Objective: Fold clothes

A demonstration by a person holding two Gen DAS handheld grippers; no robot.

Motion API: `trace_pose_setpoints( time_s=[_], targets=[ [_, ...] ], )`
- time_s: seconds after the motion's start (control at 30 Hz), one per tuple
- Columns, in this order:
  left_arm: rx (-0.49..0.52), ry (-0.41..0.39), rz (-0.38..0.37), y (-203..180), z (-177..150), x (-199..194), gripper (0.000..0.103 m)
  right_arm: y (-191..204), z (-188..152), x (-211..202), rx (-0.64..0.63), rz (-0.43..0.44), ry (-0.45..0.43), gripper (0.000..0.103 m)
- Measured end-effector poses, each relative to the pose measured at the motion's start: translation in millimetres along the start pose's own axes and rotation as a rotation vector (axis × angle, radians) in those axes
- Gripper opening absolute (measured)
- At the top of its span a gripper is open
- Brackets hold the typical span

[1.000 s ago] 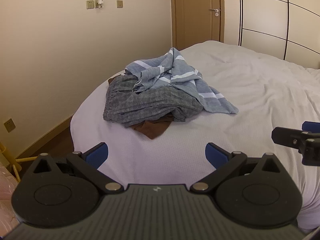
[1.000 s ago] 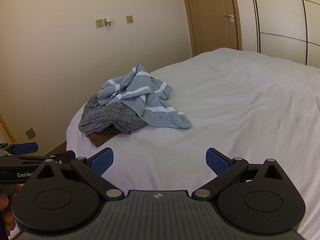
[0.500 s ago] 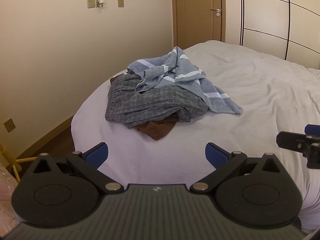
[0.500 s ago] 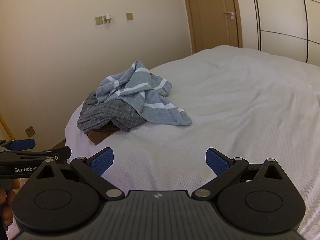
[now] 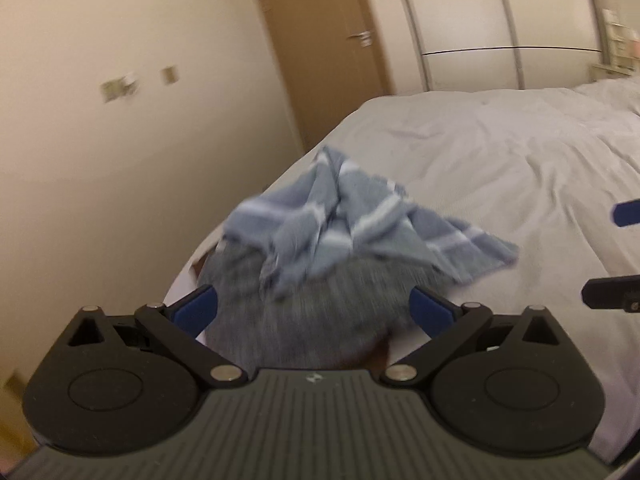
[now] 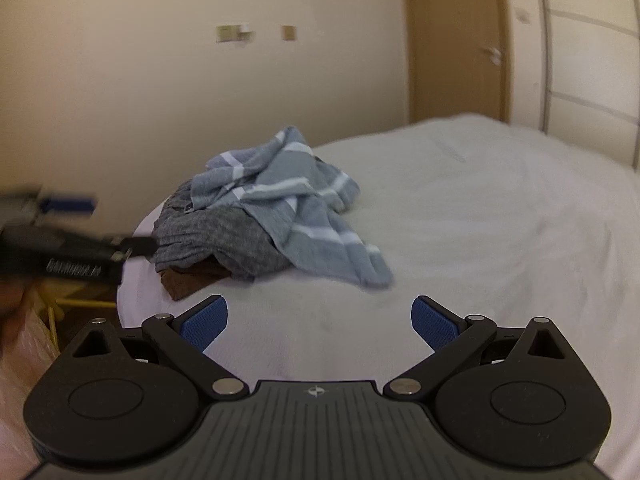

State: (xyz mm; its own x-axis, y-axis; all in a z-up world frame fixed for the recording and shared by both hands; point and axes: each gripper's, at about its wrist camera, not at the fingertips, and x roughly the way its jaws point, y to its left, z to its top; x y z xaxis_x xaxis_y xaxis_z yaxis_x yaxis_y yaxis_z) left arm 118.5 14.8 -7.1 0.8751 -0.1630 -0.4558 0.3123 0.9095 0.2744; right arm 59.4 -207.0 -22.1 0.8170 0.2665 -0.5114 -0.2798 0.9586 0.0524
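Three garments: a pile near the foot corner of the bed, on the side towards the wall.
Blue striped garment [image 6: 292, 204]: uppermost, crumpled, pale stripes showing; one end trails out flat onto the bed cover towards the middle of the bed.
Grey garment [image 6: 216, 240]: under the striped one, bunched in folds, at the wall-side edge of the pile.
Brown garment [image 6: 188, 282]: lowest, only a corner showing beneath the grey one, near the bed's edge.
Bed [image 6: 500, 220]: white textured cover, lightly wrinkled, bare apart from the pile.
Left gripper [image 5: 312, 306]: fingers spread wide apart and holding nothing; it is close over the near side of the pile, with the grey cloth filling the gap between the blue pads in its own view, which is blurred. Whether it touches the cloth cannot be told. From the right wrist view it appears at the left edge, level with the grey garment, also blurred.
Right gripper [image 6: 320, 318]: fingers wide apart, empty, over bare bed cover just short of the pile; its tips show at the right edge of the left wrist view.
Room: cream wall with switch plates [image 6: 236, 33], a wooden door [image 5: 320, 40], and pale wardrobe panels [image 5: 500, 20] beyond the bed.
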Motion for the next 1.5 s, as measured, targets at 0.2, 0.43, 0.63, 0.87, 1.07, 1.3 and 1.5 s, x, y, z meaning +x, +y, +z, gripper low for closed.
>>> trace_pose_setpoints(
  time_s=[0.2, 0.43, 0.63, 0.87, 1.07, 1.3, 1.5],
  targets=[
    [0.0, 0.076, -0.039, 24, 15, 75, 0.077, -5, 29, 56, -0.111, 0.03, -0.018, 0.084],
    [0.045, 0.109, -0.092, 35, 18, 120, 0.022, -4, 57, 131, -0.203, 0.109, -0.029, 0.07],
    [0.08, 0.093, -0.115, 34, 24, 124, 0.004, 9, 66, 185, -0.244, 0.145, -0.013, 0.069],
    [0.079, -0.05, -0.129, 28, 51, 89, 0.004, 1, 74, 184, -0.199, 0.116, -0.035, 0.006],
    [0.065, -0.255, -0.254, 0, 95, 21, 0.004, -34, 85, 93, -0.176, 0.038, -0.197, 0.005],
    [0.068, -0.413, -0.573, -96, 103, -64, 0.004, -88, 55, -76, -0.137, -0.2, -0.317, 0.005],
    [0.021, -0.255, -0.857, -221, 54, -80, 0.005, -120, -19, -218, -0.051, -0.456, -0.329, 0.005]
  ],
)
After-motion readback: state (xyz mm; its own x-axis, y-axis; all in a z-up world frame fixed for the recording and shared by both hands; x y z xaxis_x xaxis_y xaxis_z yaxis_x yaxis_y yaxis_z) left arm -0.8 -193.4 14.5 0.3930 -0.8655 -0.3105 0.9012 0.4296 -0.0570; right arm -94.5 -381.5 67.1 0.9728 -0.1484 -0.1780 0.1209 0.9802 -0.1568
